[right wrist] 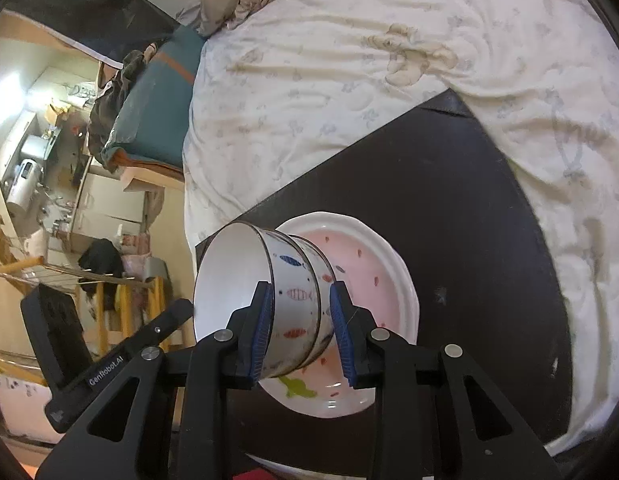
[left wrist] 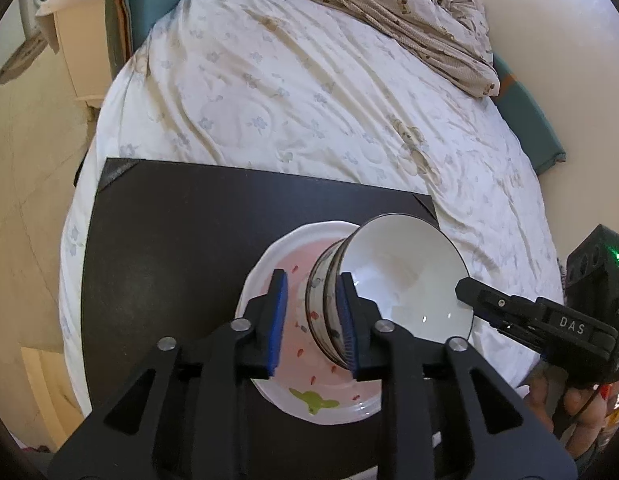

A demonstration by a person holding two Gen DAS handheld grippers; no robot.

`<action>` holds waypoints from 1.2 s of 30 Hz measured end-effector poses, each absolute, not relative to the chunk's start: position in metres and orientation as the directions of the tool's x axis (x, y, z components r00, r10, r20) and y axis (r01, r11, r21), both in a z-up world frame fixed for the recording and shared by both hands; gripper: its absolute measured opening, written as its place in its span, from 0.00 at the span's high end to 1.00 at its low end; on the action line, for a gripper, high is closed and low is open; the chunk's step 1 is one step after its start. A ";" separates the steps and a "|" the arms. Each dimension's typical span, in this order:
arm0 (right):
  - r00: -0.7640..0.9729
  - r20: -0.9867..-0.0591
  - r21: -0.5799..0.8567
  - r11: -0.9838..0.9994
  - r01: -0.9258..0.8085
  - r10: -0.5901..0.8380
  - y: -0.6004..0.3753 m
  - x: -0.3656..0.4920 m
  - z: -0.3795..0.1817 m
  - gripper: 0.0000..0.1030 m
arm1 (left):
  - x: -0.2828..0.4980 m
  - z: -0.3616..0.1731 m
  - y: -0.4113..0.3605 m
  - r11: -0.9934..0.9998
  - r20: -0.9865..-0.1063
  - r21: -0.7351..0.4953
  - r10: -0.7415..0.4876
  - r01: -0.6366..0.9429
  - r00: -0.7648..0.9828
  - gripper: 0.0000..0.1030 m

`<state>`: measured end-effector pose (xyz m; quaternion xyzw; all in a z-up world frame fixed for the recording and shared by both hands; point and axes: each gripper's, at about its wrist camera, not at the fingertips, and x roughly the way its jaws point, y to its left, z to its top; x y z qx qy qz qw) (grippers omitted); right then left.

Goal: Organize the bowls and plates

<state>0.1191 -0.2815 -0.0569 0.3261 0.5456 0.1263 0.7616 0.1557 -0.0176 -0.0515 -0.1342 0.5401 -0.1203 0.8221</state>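
A: Left wrist view first. Worried about what?

B: Snagging. Left gripper astride the near wall of the bowls, jaws a little apart: right pad by the rim, left pad clear of the wall (pink visible in the gap). Pulled away crooked, could hook the top bowl and tip it out of the lower one.

A: And the footing?

B: Soft. Just a board laid on a bed. Could rock under any push near an edge, taking the stack along.

A: Contents?

B: Plate toward the board's near right corner, carrying two nested bowls. Top bowl bare white inside, nothing in it.

A: Right wrist view?

B: Same trouble from the other side. Right gripper straddling the opposite wall, jaws apart, no squeeze to be seen (right pad close, contact hard to judge). Withdrawn out of step with the left one, could drag the stack toward the plate's lip.

A: Containers there?

B: Again empty on top, fish-patterned, seated in its twin, both on the pink plate. Lower bowl's inside hidden.
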 end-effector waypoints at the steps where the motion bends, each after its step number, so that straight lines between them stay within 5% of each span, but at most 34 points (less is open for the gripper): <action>1: 0.367 -0.752 0.630 0.759 0.161 0.547 -0.281 0.121 -0.058 0.68 | 0.156 -0.052 -0.018 0.936 -0.856 -0.347 -0.341 0.057 0.388 0.77; 4: 0.365 -0.762 0.617 0.772 0.153 0.536 -0.278 0.123 -0.058 0.68 | 0.154 -0.051 -0.017 0.938 -0.861 -0.339 -0.341 0.075 0.377 0.73; 8: 0.405 -0.732 0.642 0.753 0.144 0.547 -0.292 0.116 -0.051 0.67 | 0.143 -0.045 -0.008 0.976 -0.877 -0.204 -0.219 0.083 0.428 0.51; 9: 0.421 -0.732 0.640 0.753 0.156 0.535 -0.299 0.114 -0.049 0.60 | 0.142 -0.045 -0.004 0.982 -0.879 -0.173 -0.187 0.071 0.439 0.45; 10: 0.434 -0.729 0.642 0.749 0.165 0.529 -0.305 0.112 -0.049 0.40 | 0.140 -0.047 0.002 0.986 -0.882 -0.158 -0.166 0.055 0.441 0.41; 12: 0.469 -0.722 0.645 0.740 0.191 0.508 -0.322 0.106 -0.050 0.31 | 0.138 -0.057 0.015 0.988 -0.890 -0.155 -0.139 -0.001 0.434 0.29; 18: 0.357 -0.813 0.562 0.780 0.274 0.460 -0.336 0.098 -0.090 0.31 | 0.128 -0.104 0.028 0.990 -0.938 -0.103 -0.062 -0.101 0.342 0.29; 26: 0.183 -0.831 0.553 0.815 0.171 0.526 -0.306 0.099 -0.133 0.44 | 0.123 -0.138 0.013 0.971 -0.956 -0.215 -0.188 -0.105 0.225 0.29; 30: 0.159 -0.839 0.540 0.831 0.132 0.520 -0.293 0.099 -0.135 0.54 | 0.120 -0.143 0.002 0.971 -0.958 -0.226 -0.207 -0.074 0.199 0.42; 36: 0.111 -0.843 0.538 0.827 0.166 0.526 -0.293 0.101 -0.148 0.56 | 0.121 -0.151 -0.009 0.964 -0.957 -0.260 -0.251 -0.048 0.147 0.47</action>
